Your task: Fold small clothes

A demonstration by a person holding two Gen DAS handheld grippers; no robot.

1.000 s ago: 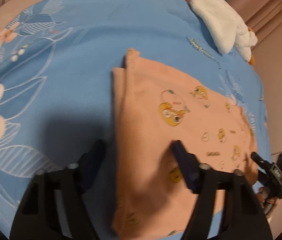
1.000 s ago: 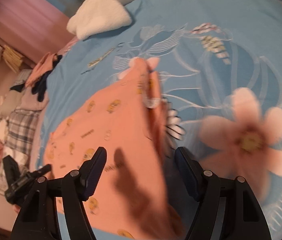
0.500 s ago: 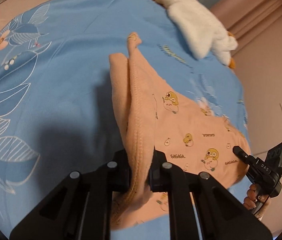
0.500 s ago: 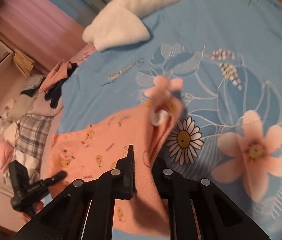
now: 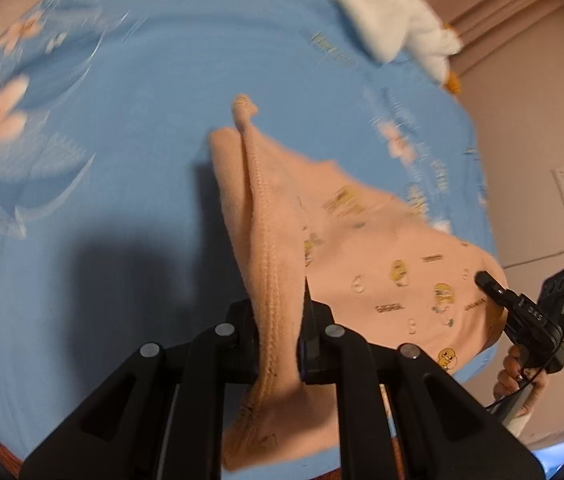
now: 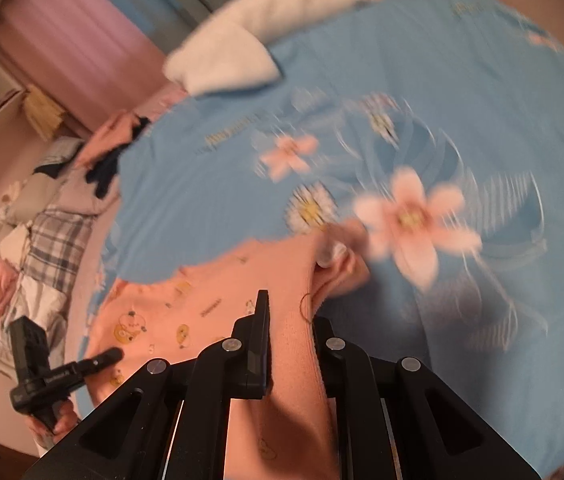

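your left gripper (image 5: pixel 279 344) sits at the near edge of the bedspread (image 5: pixel 129 128), with the garment (image 5: pixel 366 264) between its fingers and spreading away to the right. your right gripper (image 5: pixel 490 284) is at the garment's far right corner. behind the garment, at the back of the bed, lies the plush toy (image 5: pixel 386 28). in the right wrist view, a heap of clothes (image 6: pixel 37 236) lies off the bed's left side.
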